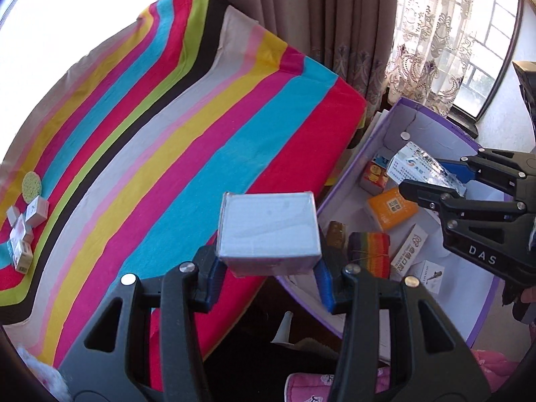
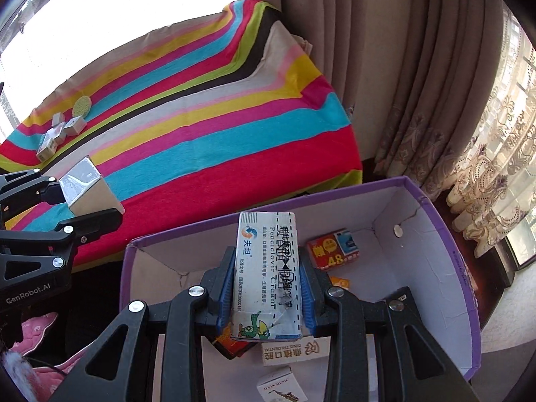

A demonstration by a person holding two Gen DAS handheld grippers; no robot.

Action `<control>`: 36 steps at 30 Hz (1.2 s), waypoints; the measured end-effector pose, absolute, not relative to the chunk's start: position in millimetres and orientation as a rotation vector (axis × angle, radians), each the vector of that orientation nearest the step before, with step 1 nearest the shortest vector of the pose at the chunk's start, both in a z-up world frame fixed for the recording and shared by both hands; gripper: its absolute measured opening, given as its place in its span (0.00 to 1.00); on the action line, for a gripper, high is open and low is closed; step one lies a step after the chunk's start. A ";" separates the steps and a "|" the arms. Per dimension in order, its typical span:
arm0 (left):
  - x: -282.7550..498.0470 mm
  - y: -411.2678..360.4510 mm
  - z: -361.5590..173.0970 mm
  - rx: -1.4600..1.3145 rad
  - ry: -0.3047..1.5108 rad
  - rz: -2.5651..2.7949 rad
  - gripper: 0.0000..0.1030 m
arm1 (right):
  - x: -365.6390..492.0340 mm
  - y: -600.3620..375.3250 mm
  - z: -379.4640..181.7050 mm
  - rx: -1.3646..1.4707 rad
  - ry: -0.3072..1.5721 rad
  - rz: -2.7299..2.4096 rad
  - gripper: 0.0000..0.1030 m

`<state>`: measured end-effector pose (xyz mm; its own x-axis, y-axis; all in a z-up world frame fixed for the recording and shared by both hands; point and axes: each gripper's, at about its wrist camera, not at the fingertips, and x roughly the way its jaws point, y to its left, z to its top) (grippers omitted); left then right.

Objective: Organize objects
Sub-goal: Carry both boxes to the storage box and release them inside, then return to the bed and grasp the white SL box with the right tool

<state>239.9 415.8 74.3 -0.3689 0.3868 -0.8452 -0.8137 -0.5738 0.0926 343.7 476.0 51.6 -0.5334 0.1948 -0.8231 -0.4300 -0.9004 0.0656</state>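
1. The left gripper was clamped on a silver-white box, its blue pads pressed to the box's two sides, and held it in the air over the red edge of the striped cloth.

2. The right gripper gripped a white cream carton upright between its pads, above the inside of the purple-rimmed storage box.

3. In that storage box lay a red-and-yellow pack, an orange box, a rainbow-striped item, a dental carton and a small saxophone-printed box.

4. A cluster of small white boxes and a green round pad sat at the far corner of the cloth, well apart from both tools.

5. Judged from this, the step in hand was dropping both held items into the storage box. To do it well, the carton should be lowered onto bare floor between the packs before the pads let go, and the silver-white box carried fully past the purple rim, lest it catch the wall or land askew on other items.
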 end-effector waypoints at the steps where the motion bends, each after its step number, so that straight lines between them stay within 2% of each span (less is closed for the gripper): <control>1: 244.8 423.2 73.2 -1.043 0.676 1.988 0.48 | 349.1 480.0 50.8 -1.261 0.376 2.431 0.34; 13: 277.0 462.7 68.1 -0.985 0.759 1.879 0.48 | 384.4 510.7 45.8 -1.248 0.346 2.315 0.34; 17: 283.2 464.0 70.7 -0.963 0.717 1.854 0.49 | 388.7 513.6 47.2 -1.241 0.314 2.259 0.35; 18: 283.9 464.5 71.7 -0.960 0.699 1.838 0.58 | 389.2 514.7 46.9 -1.246 0.301 2.230 0.36; 20: 285.1 461.9 74.0 -0.948 0.688 1.831 0.74 | 385.7 517.6 45.3 -1.269 0.262 2.172 0.46; 22: 283.9 454.5 77.7 -0.909 0.689 1.869 0.77 | 382.5 515.5 46.1 -1.275 0.214 2.140 0.49; 30: 221.8 354.3 89.6 -0.975 0.628 2.202 0.80 | 346.3 483.4 76.7 -1.209 0.217 2.303 0.50; 36: 156.9 216.2 84.4 -1.127 0.390 2.559 0.89 | 259.1 396.8 83.8 -1.314 0.074 2.577 0.54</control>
<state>156.9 216.2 84.4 -0.6391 0.1762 -0.7487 -0.3910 -0.9127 0.1190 259.1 396.8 83.8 -0.5633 0.1959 -0.8027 -0.2419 -0.9680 -0.0665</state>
